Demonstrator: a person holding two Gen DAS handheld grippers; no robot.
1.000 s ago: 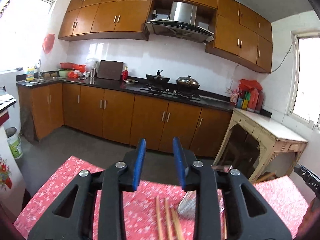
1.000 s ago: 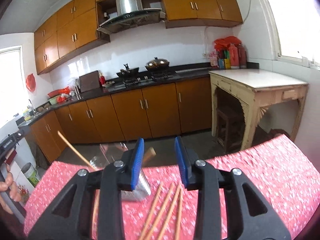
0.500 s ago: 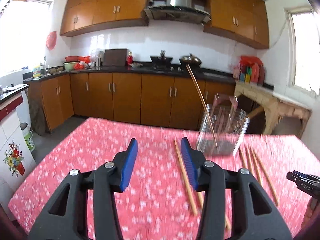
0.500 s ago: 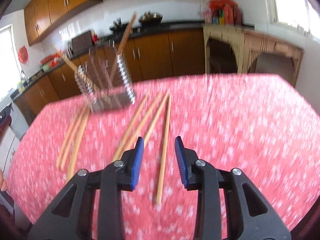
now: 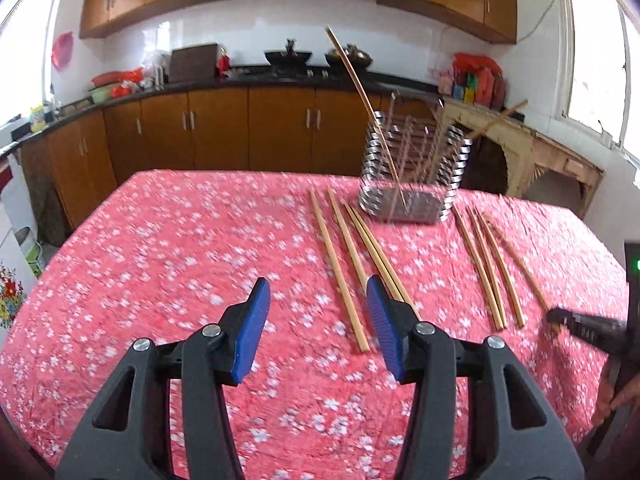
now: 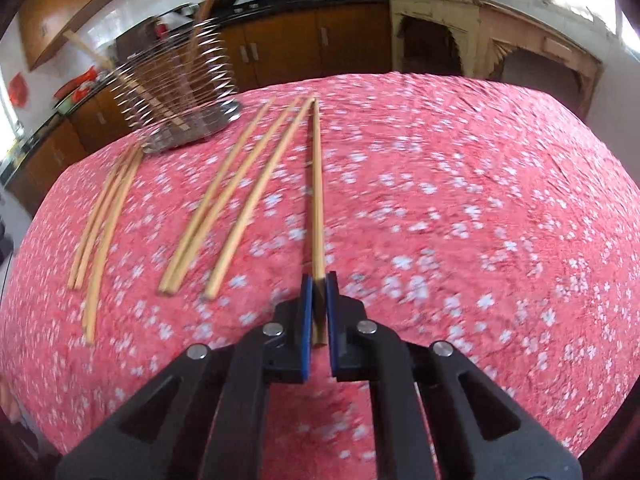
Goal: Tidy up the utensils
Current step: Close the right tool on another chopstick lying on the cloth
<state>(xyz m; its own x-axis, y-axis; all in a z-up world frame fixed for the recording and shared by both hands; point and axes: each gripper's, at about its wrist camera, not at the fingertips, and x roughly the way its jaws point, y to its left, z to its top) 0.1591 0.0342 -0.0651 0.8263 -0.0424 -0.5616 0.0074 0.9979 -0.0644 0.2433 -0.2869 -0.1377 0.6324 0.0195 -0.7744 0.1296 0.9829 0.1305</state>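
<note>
Several wooden chopsticks lie on the red flowered tablecloth [image 5: 160,272] in two groups, one left of the holder [image 5: 340,264] and one right of it [image 5: 486,268]. A wire utensil holder [image 5: 412,172] stands at the table's far side with two chopsticks leaning in it; it also shows in the right wrist view [image 6: 176,96]. My right gripper [image 6: 319,280] is shut on the near end of the rightmost chopstick [image 6: 317,192], low on the cloth. My left gripper [image 5: 318,300] is open and empty above the cloth, next to the left group.
Kitchen cabinets [image 5: 224,132] and a counter with pots stand behind the table. A worn wooden side table [image 5: 532,148] stands at the back right. The right gripper's body [image 5: 584,328] shows at the right edge of the left wrist view.
Both grippers have tilted down towards the table. My right gripper has dropped to the cloth and shut on the rightmost chopstick. My left gripper has opened wider.
</note>
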